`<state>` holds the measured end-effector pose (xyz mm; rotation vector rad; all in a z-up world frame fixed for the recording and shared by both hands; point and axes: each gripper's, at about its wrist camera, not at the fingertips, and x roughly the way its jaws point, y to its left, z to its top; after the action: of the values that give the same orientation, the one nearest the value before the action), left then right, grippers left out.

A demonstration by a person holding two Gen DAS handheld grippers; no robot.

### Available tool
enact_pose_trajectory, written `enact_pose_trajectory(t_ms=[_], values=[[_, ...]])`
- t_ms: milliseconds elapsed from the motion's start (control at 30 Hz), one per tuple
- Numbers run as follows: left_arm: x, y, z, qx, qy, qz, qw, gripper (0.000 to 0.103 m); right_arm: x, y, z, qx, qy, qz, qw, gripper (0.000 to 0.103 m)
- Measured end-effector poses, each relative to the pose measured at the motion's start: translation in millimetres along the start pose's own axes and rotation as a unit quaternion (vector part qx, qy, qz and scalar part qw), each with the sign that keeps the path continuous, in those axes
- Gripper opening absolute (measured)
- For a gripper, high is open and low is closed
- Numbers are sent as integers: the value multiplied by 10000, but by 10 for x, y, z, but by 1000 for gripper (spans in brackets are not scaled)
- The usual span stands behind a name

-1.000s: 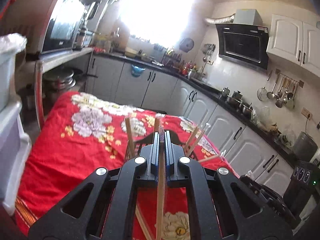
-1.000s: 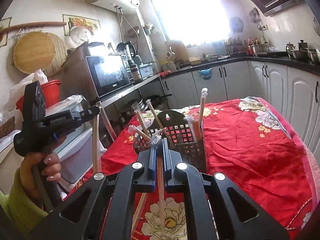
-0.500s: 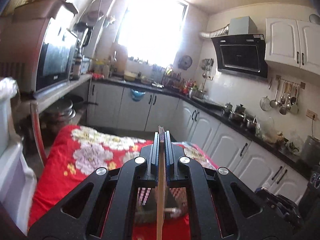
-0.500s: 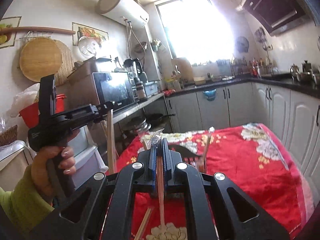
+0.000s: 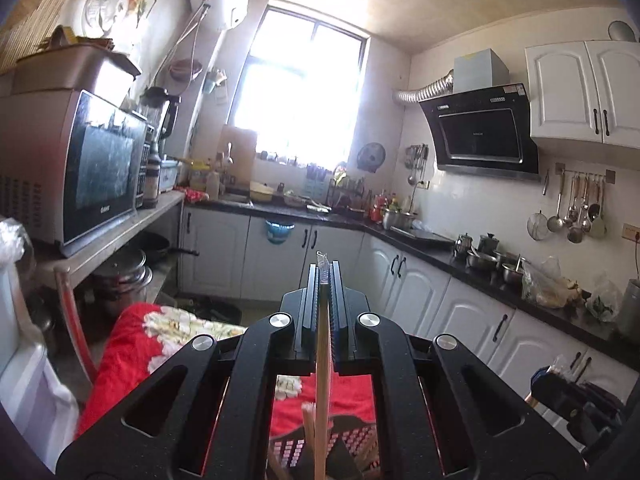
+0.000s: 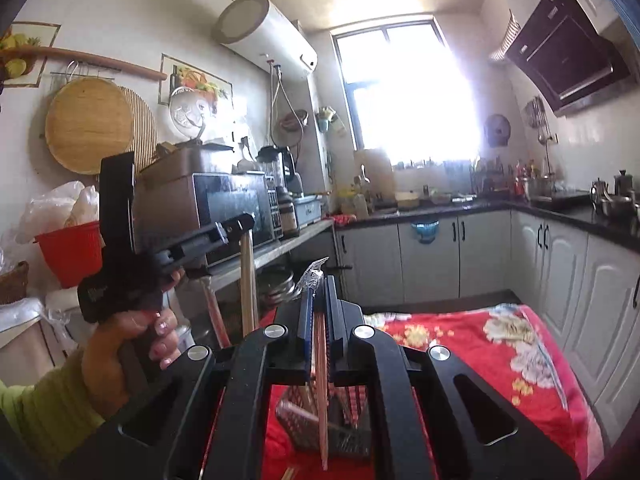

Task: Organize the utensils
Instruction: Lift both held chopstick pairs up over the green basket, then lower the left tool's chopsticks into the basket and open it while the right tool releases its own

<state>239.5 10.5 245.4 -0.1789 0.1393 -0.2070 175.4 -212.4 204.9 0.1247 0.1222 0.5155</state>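
In the left wrist view, the left gripper [image 5: 323, 280] is pressed together on a wrapped pair of chopsticks [image 5: 321, 380], which hangs down over the dark utensil basket [image 5: 352, 444] on the red-covered table [image 5: 132, 344]. The lower tips should probably be lined up over a free compartment before any lowering.

In the right wrist view, the right gripper [image 6: 318, 292] is clamped on reddish wrapped chopsticks [image 6: 321, 384] above the same basket [image 6: 304, 420]. The left gripper [image 6: 234, 226] is seen beside it, with its sticks hanging vertically. The two pairs are best kept apart and lowered one at a time, upright.
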Motion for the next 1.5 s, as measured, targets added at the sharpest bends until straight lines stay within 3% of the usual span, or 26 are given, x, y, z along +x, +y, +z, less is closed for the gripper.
enact_pose_trajectory(t_ms=[533,933,1500], values=[[274,34,-204,101,-451,102,9989,2,339,37,134,-340,-372,-20,9987,5],[402,145,-473,30,-598,236,9979,2,581,-76,-117,-227,-283,-76,9993,5],[557,212,-838,-77,-402,201,9990,2,874,-165,-517,-300,-218,-257,9990,5]])
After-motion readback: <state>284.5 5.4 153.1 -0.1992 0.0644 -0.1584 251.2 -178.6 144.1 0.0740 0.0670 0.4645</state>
